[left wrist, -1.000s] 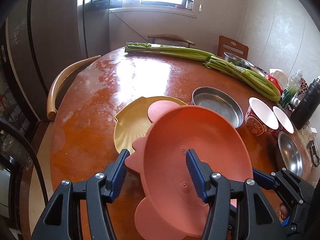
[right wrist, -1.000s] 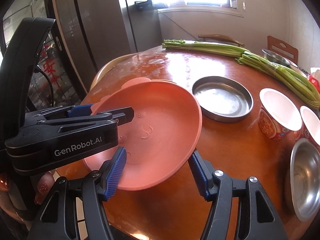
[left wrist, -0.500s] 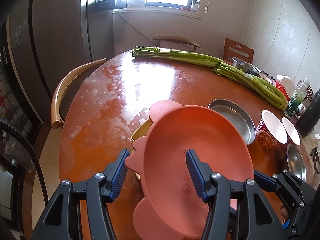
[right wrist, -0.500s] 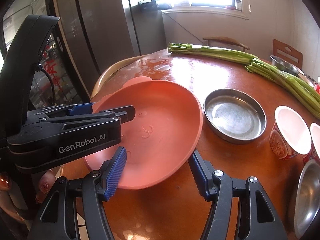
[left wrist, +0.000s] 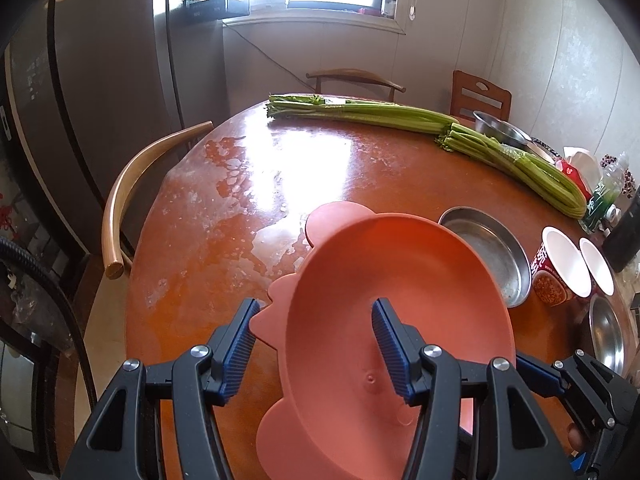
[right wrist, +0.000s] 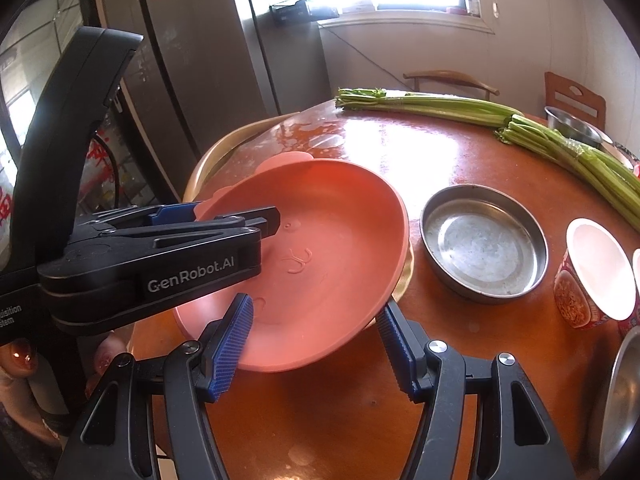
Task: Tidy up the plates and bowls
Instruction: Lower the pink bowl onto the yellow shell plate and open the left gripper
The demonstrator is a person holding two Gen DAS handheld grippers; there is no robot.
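— left gripper (left wrist: 314, 312)? how's it set?
— fingers wide, straddling the near rim of the pink plate (left wrist: 392, 280): one pad outside the scalloped edge, one inside the hollow.
— and the plate itself?
— tilted over the wooden table (left wrist: 240, 220), covering a yellow plate (right wrist: 405, 280) that shows only as a sliver under its right edge.
— right gripper (right wrist: 316, 312)?
— also wide, with the plate's lower edge between its fingers. can't tell what bears the weight.
— further right?
— a steel pan (right wrist: 484, 244) just beside the plates, then a paper cup (right wrist: 596, 272).
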